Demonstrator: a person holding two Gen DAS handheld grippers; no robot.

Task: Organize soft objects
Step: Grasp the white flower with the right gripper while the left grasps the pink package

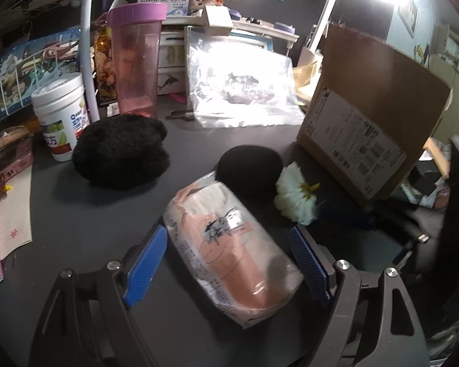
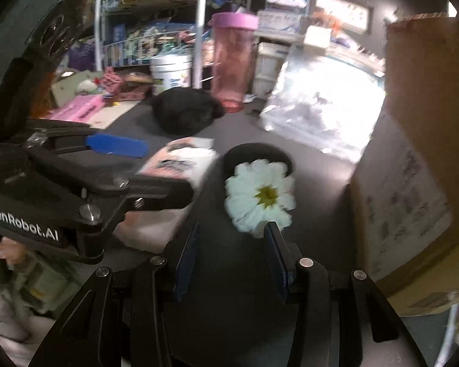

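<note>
Left gripper [image 1: 226, 252] is angled down over the dark desk [image 1: 85, 211], jaws wide, straddling a tissue pack [image 1: 229, 244] in clear wrap; gaps are seen between both blue pads and the pack, so nothing is clamped. The pack lies flat on the desk, tilted diagonally. Beyond it a black round pad [image 1: 249, 168] sits on the desk, with a white flower [image 1: 295, 197] just beside it on the right, near the foot of a cardboard box [image 1: 373, 122]. A black fuzzy bundle [image 1: 121, 151] lies further left, next to a white tub [image 1: 61, 116] and a pink tumbler [image 1: 136, 58]. A clear plastic bag [image 1: 241, 85] is propped at the back. Right gripper [image 2: 229, 258] is also pointed down, jaws narrow but open, nothing between the pads; the flower [image 2: 260, 195] is seen just ahead of the fingertips, its lower petals next to the right pad, contact cannot be told. In the right wrist view the left gripper [image 2: 156, 168] is seen at left, around the tissue pack [image 2: 180, 162].
</note>
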